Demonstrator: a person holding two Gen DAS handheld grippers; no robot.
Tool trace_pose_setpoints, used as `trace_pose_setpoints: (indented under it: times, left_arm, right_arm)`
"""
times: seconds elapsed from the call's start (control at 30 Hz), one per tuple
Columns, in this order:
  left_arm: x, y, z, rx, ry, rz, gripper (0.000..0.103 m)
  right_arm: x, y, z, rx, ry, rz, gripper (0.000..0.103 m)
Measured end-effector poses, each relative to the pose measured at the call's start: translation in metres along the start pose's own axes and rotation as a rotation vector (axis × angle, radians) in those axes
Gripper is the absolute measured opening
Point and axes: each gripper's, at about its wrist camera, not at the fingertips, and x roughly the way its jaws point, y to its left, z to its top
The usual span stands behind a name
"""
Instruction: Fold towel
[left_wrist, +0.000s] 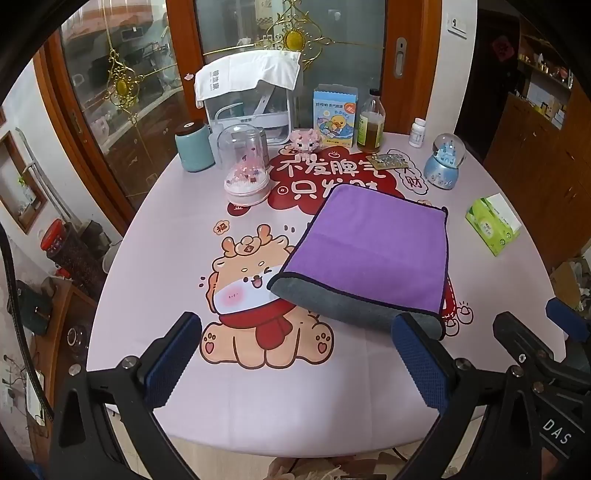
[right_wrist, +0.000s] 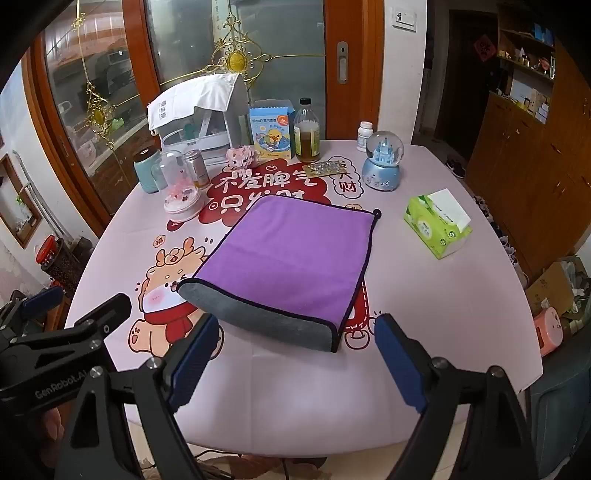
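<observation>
Purple on top, grey underneath: the towel in the left wrist view lies flat on the pink printed tablecloth, already doubled over so the grey underside rolls out along the near edge. The left gripper is spread wide and holding nothing, hovering over the cartoon dragon print just near-left of the towel. Its right-hand finger sits right at the towel's near right corner, and I can't tell if it's touching the cloth or just in front of it. The tissue pack is off to the towel's right, and the domed pink trinket stands just beyond its far left corner.

Over in the right wrist view, the right gripper is also gaping and empty, lined up just short of the towel's near grey fold. The snow globe and the oil bottle stand beyond the far edge, with a blister pack between them and the towel.

My guess at what bites from here: pinching only the top purple layer, which would peel the existing fold apart. Also, swinging the cloth far-left could knock that domed trinket, and dragging instead of lifting could bunch the tablecloth.
</observation>
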Motion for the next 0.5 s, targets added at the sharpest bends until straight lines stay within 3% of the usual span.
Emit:
trace_pose_setpoints:
  times: [0.5]
  left_arm:
    - [0.0048, 0.0029, -0.0067, 0.014, -0.005, -0.007, 0.102]
  right_arm:
    - [-0.0019, 0.0025, 0.0008, 0.003, 0.001, 0.003, 0.087]
